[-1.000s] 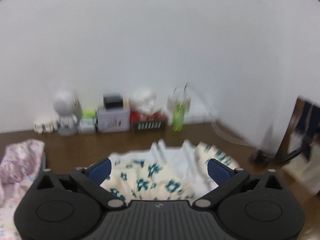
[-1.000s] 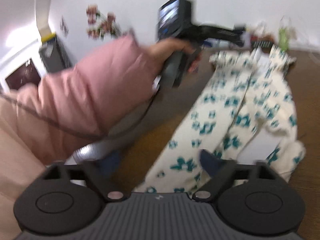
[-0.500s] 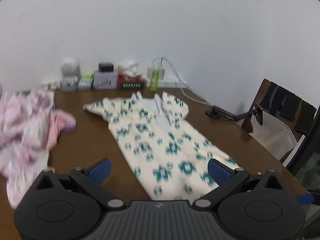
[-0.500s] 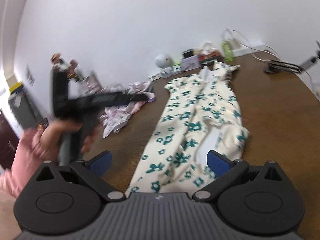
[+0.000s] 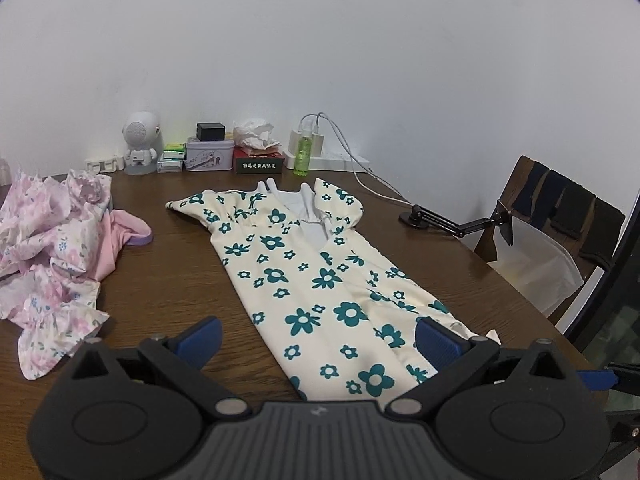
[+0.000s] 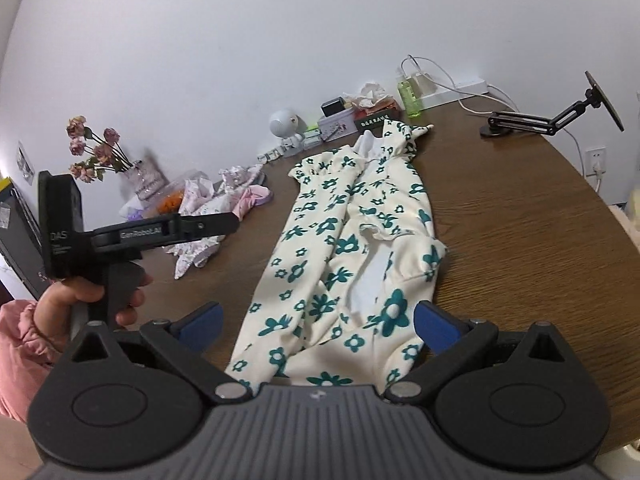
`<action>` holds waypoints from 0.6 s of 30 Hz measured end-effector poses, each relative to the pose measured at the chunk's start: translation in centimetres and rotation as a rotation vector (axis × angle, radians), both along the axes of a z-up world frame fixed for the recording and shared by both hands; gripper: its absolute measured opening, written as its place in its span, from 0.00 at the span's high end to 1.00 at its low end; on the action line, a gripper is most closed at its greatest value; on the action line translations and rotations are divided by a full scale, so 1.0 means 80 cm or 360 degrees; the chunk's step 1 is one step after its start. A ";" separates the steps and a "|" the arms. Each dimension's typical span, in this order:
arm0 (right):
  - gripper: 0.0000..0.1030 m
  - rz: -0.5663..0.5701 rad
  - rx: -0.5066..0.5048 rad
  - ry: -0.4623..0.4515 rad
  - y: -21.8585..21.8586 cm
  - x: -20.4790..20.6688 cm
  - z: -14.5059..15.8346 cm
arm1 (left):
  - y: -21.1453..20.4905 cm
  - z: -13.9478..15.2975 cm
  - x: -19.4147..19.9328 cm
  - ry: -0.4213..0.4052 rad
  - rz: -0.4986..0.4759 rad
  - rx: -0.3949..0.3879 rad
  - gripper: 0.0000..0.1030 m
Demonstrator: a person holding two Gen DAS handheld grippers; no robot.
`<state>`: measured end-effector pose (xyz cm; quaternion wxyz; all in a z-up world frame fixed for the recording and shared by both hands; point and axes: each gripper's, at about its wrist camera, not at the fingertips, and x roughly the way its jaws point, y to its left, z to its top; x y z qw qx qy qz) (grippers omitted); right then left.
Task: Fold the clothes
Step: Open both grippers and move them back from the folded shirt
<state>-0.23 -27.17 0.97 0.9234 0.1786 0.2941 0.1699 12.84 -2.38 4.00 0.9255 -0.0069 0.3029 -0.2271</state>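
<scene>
cream dress w/ teal flowers (image 5: 308,280) laid lengthwise on the brown counter (image 5: 172,280), neckline twd the wall, pink floral clothes pile (image 5: 48,248) off to its left, left gripper (image 5: 316,340) and right gripper (image 6: 316,324) both hovering over the hem end (fingers spread wide, nothing held)

Left tongs (image 5: 316,338) and right tongs (image 6: 316,322) both gape wide, gripping nothing.

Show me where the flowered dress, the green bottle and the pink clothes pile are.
flowered dress (image 5: 320,280), left wrist view, middle of the skirt.
green bottle (image 5: 302,157), left wrist view, its body.
pink clothes pile (image 5: 52,236), left wrist view, middle of the heap.
</scene>
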 end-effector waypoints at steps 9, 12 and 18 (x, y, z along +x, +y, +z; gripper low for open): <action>0.00 -0.0094 -0.0117 0.0084 -0.034 0.008 -0.014 | -0.032 0.011 0.022 0.0047 -0.0105 0.0105 0.00; 0.01 -0.0077 -0.0084 0.0099 -0.049 0.012 -0.022 | -0.061 0.021 0.039 0.0039 -0.0149 0.0183 0.01; 0.31 -0.0012 0.0051 0.0173 -0.067 0.037 -0.042 | -0.137 0.029 0.093 0.0064 -0.0272 0.0270 0.22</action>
